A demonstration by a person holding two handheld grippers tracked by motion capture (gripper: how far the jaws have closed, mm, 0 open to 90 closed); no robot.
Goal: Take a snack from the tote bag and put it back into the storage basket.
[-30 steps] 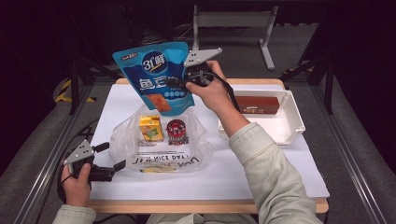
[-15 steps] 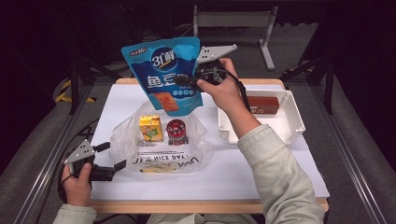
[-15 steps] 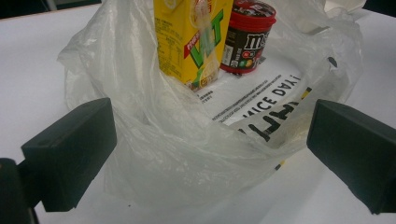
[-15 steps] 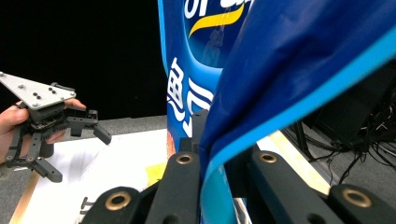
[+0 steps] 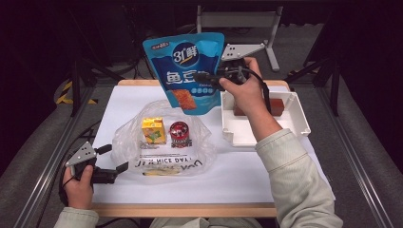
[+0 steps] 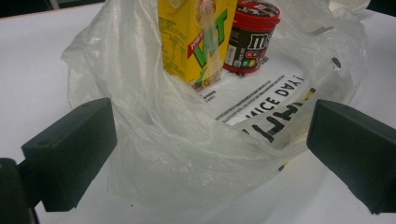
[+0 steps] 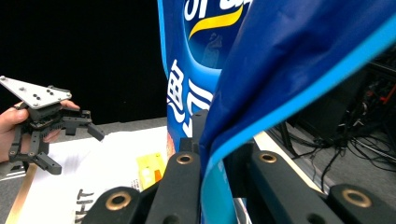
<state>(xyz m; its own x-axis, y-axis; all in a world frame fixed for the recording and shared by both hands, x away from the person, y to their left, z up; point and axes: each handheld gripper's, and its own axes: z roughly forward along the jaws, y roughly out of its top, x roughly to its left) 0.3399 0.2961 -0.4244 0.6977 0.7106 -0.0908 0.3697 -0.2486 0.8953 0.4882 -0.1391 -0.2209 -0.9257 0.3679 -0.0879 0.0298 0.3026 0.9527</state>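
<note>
A blue snack pouch [image 5: 187,71] hangs upright above the table's far side, with my right gripper [image 5: 203,80] shut on its right edge. In the right gripper view the pouch [image 7: 280,70] is pinched between the jaws. A clear plastic bag [image 5: 164,142] lies on the white table and holds a yellow juice carton [image 5: 153,129] and a red candy tub [image 5: 180,134]. My left gripper [image 5: 114,159] stands open at the bag's front left edge. Its jaws sit on either side of the bag's mouth [image 6: 154,140], and the carton [image 6: 191,37] and tub [image 6: 252,37] stand beyond.
A white tray [image 5: 290,128] at the right holds a reddish-brown block [image 5: 275,105], partly behind the right hand. Metal rails run along both sides of the table. The table's wooden front edge [image 5: 190,209] is close to the left hand.
My right gripper has carried the blue pouch up and to the right, away from above the plastic bag. The left gripper has stayed put, still open.
</note>
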